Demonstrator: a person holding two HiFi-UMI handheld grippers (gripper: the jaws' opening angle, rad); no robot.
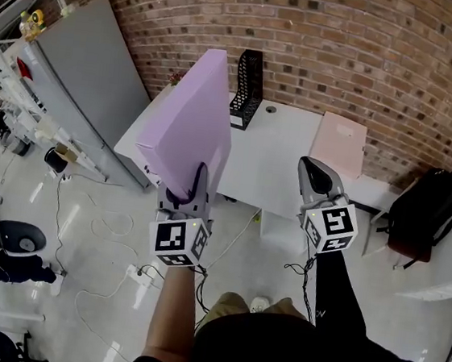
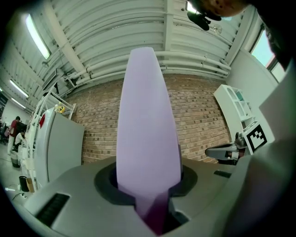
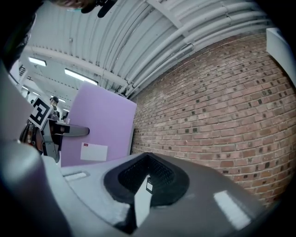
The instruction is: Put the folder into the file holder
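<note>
1. The left gripper [image 1: 186, 186] is clamped on the bottom edge of the purple folder [image 1: 188, 123]. The folder stands upright out of its jaws towards 12 o'clock. In the left gripper view the folder [image 2: 148, 129] fills the gap of that gripper [image 2: 155, 203], edge-on, with the pads pressed to both faces.
2. At 3 o'clock from it, well apart, the right gripper [image 1: 314, 174] has its jaws drawn together to a point. Its own view shows the same gripper [image 3: 143, 194] closed, with only a pale sliver at the seam.
3. Both forearms reach forward side by side, the left arm [image 1: 170, 316] bare and the right sleeve [image 1: 342, 303] black. Both grippers point roughly level, with their marker cubes facing the head camera.
4. Beyond the grippers stands a white table [image 1: 281, 162]. The black mesh file holder [image 1: 247, 89] sits at its back edge, at 1 o'clock from the left gripper and just beside the folder's upper right edge as seen from the head. A pink folder [image 1: 339, 144] lies flat at 1 o'clock from the right gripper.
5. Only the right gripper view shows the folder's broad face [image 3: 99, 125] with its white label [image 3: 94, 152], at 9 o'clock. The left gripper view shows only the folder's thin edge. Neither gripper view shows the file holder.
6. Farthest is the brick wall [image 1: 370, 55], with a grey cabinet [image 1: 83, 79] at 10 o'clock and a black backpack [image 1: 425, 211] at 3 o'clock.
</note>
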